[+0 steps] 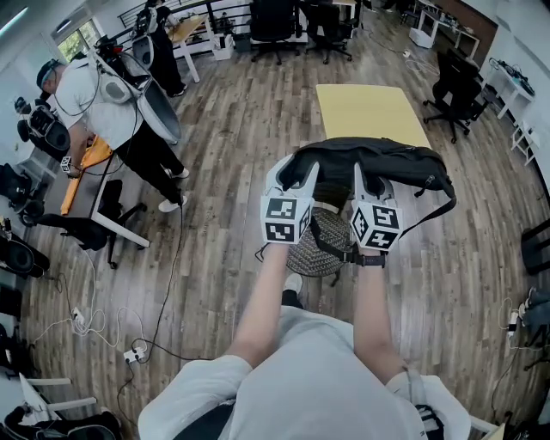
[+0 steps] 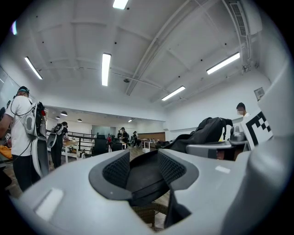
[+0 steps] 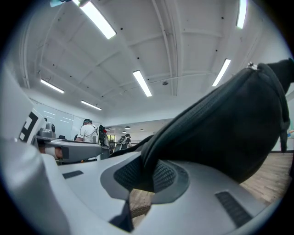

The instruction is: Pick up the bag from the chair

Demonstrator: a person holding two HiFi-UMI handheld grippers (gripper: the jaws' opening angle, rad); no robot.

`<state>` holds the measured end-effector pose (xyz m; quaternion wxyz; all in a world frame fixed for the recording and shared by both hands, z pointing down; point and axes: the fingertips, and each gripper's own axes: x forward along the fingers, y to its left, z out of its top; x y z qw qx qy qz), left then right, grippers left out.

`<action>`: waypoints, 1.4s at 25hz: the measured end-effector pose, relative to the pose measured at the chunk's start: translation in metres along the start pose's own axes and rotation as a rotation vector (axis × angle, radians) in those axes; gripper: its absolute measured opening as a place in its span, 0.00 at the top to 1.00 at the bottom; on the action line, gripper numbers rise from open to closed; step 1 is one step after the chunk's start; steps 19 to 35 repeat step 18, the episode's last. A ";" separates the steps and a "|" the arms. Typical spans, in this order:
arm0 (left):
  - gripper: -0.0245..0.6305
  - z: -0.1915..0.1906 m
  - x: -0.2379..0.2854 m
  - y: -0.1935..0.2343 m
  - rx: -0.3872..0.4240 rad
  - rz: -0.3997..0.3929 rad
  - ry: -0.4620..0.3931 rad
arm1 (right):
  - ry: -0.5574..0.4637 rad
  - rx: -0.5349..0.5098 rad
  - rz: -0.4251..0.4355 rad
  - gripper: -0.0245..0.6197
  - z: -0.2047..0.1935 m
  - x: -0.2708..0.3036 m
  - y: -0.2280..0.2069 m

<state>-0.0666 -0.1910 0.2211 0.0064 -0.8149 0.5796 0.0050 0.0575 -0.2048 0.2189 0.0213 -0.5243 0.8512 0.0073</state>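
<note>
Above a woven chair (image 1: 320, 256) on the wood floor (image 1: 232, 172), the black bag (image 1: 378, 159) hung held between both tools, in front of the person's chest. Left tool (image 1: 292, 176) gripped the bag's left end, right tool (image 1: 371, 182) gripped nearer its middle. The bag's bulk sagged out to the right.

Left gripper view: left tool (image 2: 142, 170) had its jaws pressed onto a fold of black bag material, ribbed pads (image 2: 115, 169) on either side of it. The rest of the bag (image 2: 209, 131) showed off to the right.

Right gripper view: right tool (image 3: 146, 176) had its jaws closed on the bag's lower edge, and the bag (image 3: 229, 133) filled the right half of the view.

A strap (image 1: 430, 219) dropped from the bag's right end and ran back across the chair seat. Couldn't tell if it touched the seat.

A yellow mat (image 1: 369, 112) lay on the floor beyond the bag. A person in a white shirt (image 1: 94, 103) stood far left beside a bench (image 1: 86, 168). Black office chairs (image 1: 275, 21) stood at the far end of the room.
</note>
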 end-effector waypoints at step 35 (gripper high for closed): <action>0.68 -0.030 0.011 -0.003 -0.050 -0.002 0.031 | 0.066 0.058 0.035 0.88 -0.033 -0.005 -0.004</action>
